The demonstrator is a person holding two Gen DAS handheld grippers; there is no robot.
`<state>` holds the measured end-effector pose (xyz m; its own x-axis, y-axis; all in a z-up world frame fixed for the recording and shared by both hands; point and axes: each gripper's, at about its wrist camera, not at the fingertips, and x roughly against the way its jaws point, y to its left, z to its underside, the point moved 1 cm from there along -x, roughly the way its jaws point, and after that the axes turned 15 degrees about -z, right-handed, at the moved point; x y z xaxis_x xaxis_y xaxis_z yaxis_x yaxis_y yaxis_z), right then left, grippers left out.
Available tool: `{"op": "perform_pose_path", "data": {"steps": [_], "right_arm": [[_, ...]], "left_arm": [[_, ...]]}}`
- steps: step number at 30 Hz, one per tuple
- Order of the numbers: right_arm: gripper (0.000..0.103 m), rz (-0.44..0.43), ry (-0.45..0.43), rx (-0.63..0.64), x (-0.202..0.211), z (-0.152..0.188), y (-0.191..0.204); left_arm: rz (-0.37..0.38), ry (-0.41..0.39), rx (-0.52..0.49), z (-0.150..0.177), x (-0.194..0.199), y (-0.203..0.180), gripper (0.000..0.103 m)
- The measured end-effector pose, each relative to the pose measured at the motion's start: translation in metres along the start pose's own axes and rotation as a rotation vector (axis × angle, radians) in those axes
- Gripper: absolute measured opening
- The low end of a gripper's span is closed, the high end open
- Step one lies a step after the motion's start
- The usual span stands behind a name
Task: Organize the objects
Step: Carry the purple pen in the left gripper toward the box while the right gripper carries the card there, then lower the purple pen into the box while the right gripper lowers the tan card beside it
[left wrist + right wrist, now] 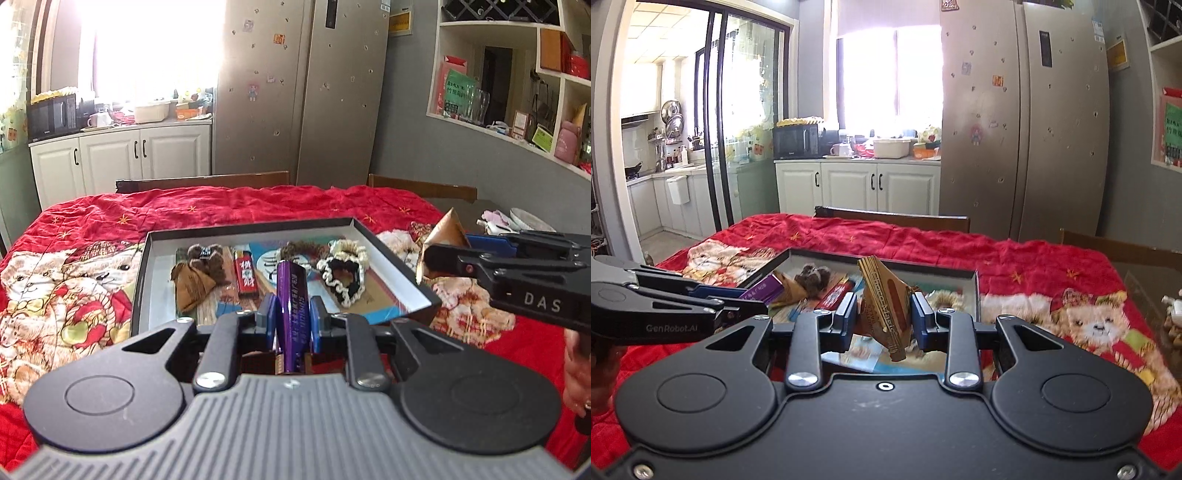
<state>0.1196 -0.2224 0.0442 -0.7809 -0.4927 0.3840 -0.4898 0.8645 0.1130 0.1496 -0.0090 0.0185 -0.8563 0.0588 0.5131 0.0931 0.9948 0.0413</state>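
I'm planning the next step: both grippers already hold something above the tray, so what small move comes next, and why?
Probably carry both items clear of the tray toward the red cloth. The left gripper is shut on the purple tube, the right gripper on the gold packet, and both hang above the things left inside.

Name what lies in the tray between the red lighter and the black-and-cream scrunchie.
In the left wrist view, the held purple battery hides most of that stretch between red lighter and scrunchie.
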Motion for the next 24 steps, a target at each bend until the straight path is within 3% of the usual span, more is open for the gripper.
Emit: {"op": "perform_pose_path", "data": {"steps": [16, 24], "right_arm": [[0.030, 0.020, -0.001, -0.013, -0.036, -0.026, -0.022], [0.030, 0.012, 0.031, -0.084, -0.072, -0.031, -0.049]], "left_arm": [[-0.013, -0.017, 0.017, -0.032, -0.024, -0.008, 0.022], [-0.034, 0.005, 0.030, -0.046, -0.052, -0.011, 0.022]]}}
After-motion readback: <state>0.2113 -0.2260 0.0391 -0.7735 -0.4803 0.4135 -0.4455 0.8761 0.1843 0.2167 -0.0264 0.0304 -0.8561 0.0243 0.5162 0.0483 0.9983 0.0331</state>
